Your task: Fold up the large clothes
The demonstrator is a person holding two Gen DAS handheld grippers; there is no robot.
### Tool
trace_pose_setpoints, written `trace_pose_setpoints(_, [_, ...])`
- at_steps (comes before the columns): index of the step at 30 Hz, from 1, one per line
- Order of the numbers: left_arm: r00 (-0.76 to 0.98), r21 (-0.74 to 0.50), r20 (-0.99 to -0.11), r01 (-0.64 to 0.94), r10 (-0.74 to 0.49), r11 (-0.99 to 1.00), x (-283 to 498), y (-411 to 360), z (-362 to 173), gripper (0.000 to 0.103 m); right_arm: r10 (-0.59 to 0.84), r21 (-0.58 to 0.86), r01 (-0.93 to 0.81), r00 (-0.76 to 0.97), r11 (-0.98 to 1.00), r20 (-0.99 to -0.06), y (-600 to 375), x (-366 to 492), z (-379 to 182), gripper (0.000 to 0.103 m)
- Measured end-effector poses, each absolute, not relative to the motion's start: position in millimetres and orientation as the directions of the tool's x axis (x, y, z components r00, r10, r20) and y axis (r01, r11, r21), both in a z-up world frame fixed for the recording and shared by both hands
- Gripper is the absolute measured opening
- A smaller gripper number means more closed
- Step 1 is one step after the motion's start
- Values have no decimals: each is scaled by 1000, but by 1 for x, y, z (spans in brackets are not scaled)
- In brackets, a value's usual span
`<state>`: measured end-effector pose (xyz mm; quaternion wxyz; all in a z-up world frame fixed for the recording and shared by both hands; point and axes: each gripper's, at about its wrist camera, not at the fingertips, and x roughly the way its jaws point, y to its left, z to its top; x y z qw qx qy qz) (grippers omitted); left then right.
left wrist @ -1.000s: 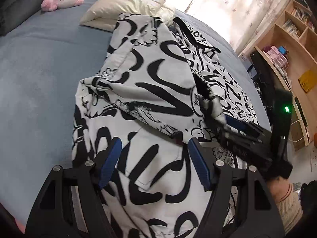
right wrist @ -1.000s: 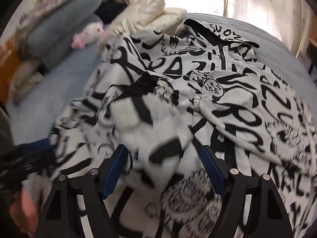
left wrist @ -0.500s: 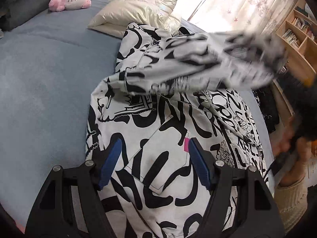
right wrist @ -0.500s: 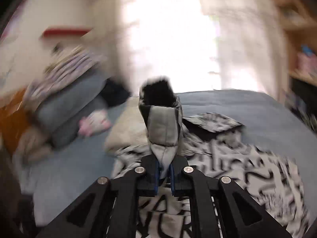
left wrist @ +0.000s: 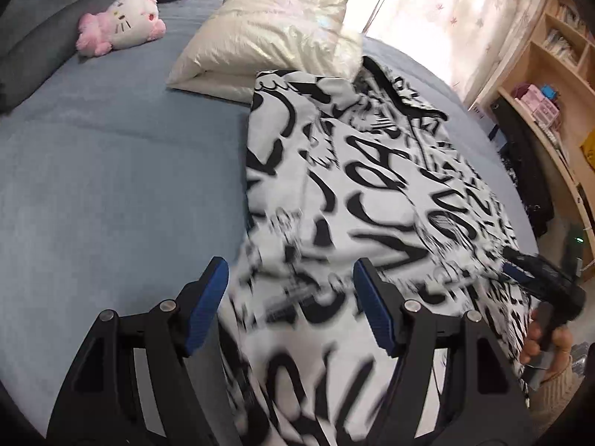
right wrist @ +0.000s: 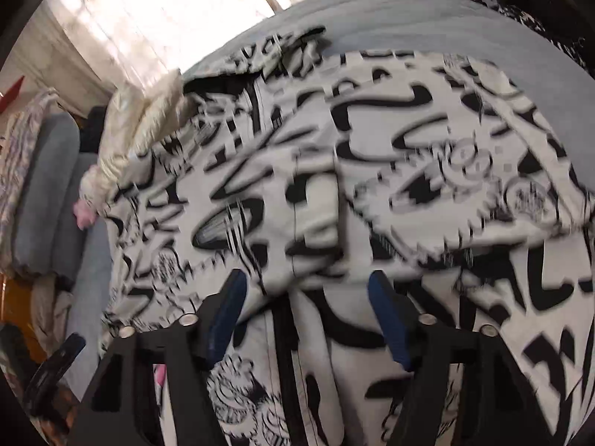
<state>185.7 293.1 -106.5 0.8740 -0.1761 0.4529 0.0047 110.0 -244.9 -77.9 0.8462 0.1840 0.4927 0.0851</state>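
White-and-black graffiti-print garment [left wrist: 372, 193] lies spread on the grey-blue bed [left wrist: 111, 171], its top end against the cream pillow [left wrist: 267, 37], its near end running under both cameras. A pink plush toy [left wrist: 122, 26] sits well apart, toward the head of the bed.

Step in hand, as I read it: a side fold. A flap or sleeve panel [right wrist: 465, 186] lies across the body of the garment in the right wrist view, edge a bit rumpled, not flat.

Left tongs [left wrist: 290, 304]: released, blue pads apart, hovering over the near left edge of the cloth, nothing pinched.
Right tongs [right wrist: 305, 316]: jaws opening, cloth below and between the pads but not pressed by them, so no grip. In the left wrist view the right tongs sit at the garment's right edge with the person's hand [left wrist: 543, 338] behind.

Both views have motion blur; seams are hard to place.

Next move, my call:
- flatten the laid-over panel, then check the outline is straight
- pick the opposite side or the hem with both tongs
- grab at an edge, single layer, or the fold underneath drags out
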Motion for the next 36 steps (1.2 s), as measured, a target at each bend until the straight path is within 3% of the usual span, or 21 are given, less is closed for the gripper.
trace_pose_setpoints(6, [530, -286, -836, -202, -141, 937, 275, 316, -129, 67, 351, 412, 5, 516, 911, -781, -247, 155, -64, 78])
trace_pose_setpoints(17, [452, -227, -886, -238, -99, 944, 379, 320, -164, 66, 374, 411, -7, 428, 912, -823, -258, 232, -106, 78])
trace_pose_setpoints(18, [456, -216, -886, -235, -89, 948, 384, 317, -164, 63, 383, 418, -8, 415, 909, -825, -257, 238, -112, 78])
trace_pose_setpoints(20, [475, -189, -877, -215, -67, 958, 390, 308, -162, 29, 380, 409, -21, 417, 912, -826, -253, 246, -118, 78])
trace_pose_setpoints(21, [480, -160, -876, -220, -36, 962, 391, 303, -159, 25, 378, 401, -39, 427, 915, -821, -250, 248, -118, 72])
trace_pose_setpoints(22, [493, -128, -870, -230, 2, 965, 391, 300, -156, 12, 393, 403, -71, 425, 912, -815, -245, 250, -118, 45])
trace_pose_setpoints(23, [514, -115, -858, -226, 18, 967, 389, 295, -152, 5, 407, 397, -113, 411, 911, -816, -238, 254, -117, 36])
trace_pose_setpoints(25, [557, -75, -828, -236, 72, 969, 383, 287, -142, 4, 366, 322, -174, 445, 930, -817, -222, 254, -107, 28])
trace_pose_setpoints(31, [695, -44, -701, -265, 159, 963, 354, 279, -124, 2, 326, 193, -267, 680, 944, -657, -193, 253, -58, 26])
trace_pose_setpoints(33, [691, -31, -701, -275, 175, 961, 355, 280, -131, 2, 265, 141, -233, 679, 962, -684, -186, 266, -68, 27])
trace_pose_setpoints(36, [665, -4, -721, -284, 194, 959, 359, 279, -144, 3, 159, 68, -181, 551, 981, -819, -179, 287, -105, 40])
